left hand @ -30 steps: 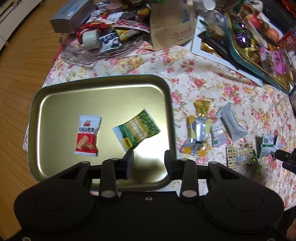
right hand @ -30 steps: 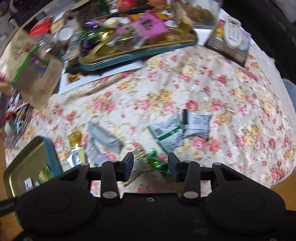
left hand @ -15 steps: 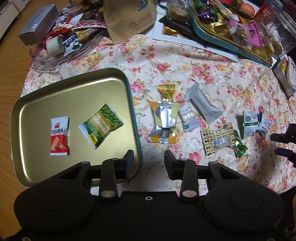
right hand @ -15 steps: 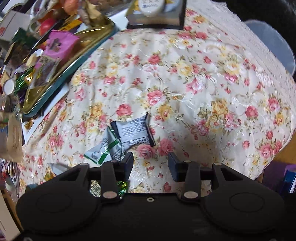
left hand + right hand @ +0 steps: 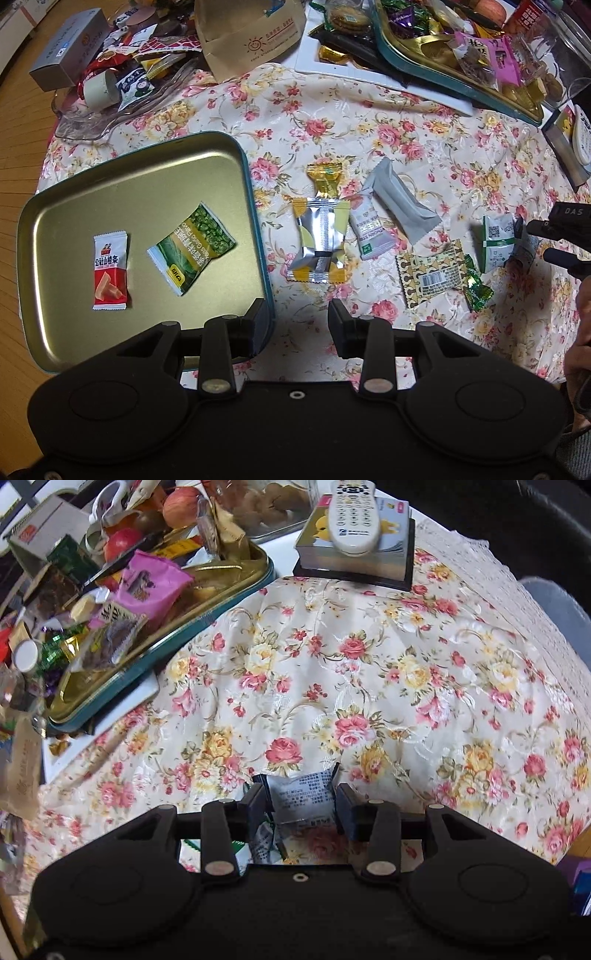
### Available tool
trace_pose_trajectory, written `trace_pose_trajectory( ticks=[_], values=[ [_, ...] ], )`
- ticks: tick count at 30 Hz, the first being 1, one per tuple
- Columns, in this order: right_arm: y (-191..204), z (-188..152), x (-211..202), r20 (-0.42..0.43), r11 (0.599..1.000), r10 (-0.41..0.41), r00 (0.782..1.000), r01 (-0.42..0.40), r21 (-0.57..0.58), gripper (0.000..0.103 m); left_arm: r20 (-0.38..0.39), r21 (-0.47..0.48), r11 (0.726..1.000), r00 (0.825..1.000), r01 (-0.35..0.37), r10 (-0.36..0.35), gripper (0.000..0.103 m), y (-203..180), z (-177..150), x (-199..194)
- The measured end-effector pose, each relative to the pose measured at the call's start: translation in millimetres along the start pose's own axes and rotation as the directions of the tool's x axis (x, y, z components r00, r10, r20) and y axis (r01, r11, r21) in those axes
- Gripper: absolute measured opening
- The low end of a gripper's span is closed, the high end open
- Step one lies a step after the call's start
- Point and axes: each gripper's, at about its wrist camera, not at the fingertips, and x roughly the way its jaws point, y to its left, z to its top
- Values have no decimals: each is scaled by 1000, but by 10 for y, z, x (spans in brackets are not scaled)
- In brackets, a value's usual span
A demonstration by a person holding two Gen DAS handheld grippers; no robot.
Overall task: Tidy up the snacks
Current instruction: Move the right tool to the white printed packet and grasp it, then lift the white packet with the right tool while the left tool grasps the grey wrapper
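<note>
A gold tray [image 5: 110, 192] with a teal rim lies at the left and holds a red-and-white snack [image 5: 110, 270] and a green pea packet [image 5: 192, 248]. Several loose snacks lie on the floral cloth: a silver-and-yellow packet [image 5: 320, 240], a grey packet [image 5: 402, 205], a patterned packet [image 5: 430, 275] and a green-and-white packet [image 5: 496, 242]. My left gripper [image 5: 297, 325] is open and empty above the tray's near right corner. My right gripper [image 5: 300, 806] is open, its jaws on either side of a dark packet with white print [image 5: 301, 799]. It also shows in the left wrist view [image 5: 535, 243].
A second teal tray [image 5: 155, 642] heaped with sweets and fruit stands at the back. A remote control on a book [image 5: 354, 513] sits at the far right. A glass dish of wrappers [image 5: 122, 92], a grey box [image 5: 68, 48] and a paper bag [image 5: 255, 33] crowd the far left.
My right gripper has dropped down over the dark packet, which now sits between its jaws. My left gripper has shifted a little further right, off the tray.
</note>
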Motion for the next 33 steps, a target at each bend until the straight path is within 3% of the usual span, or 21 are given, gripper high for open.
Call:
trace_pose_trajectory(
  ticks=[8,18,27,33],
  values=[
    [-14,-29,333,-24,999,-50,998,50,-6,52,-2,-12,1000,1000,-5,5,46,30,4,13],
    [146,-192,341,78,980,-135,988,145,-135,51,-9,-6,1000,1000,-8,8,46,-32,12,25],
    [25,-236,163,10,984,-112,994,113,-136,45,19,33,999,1000,12,-13,46,-197,-35,-82],
    [-57,-189,-149,24,989,-98,995,100,-106,45,29,53,999,999,10,-12,46,-321,-51,-112]
  ],
)
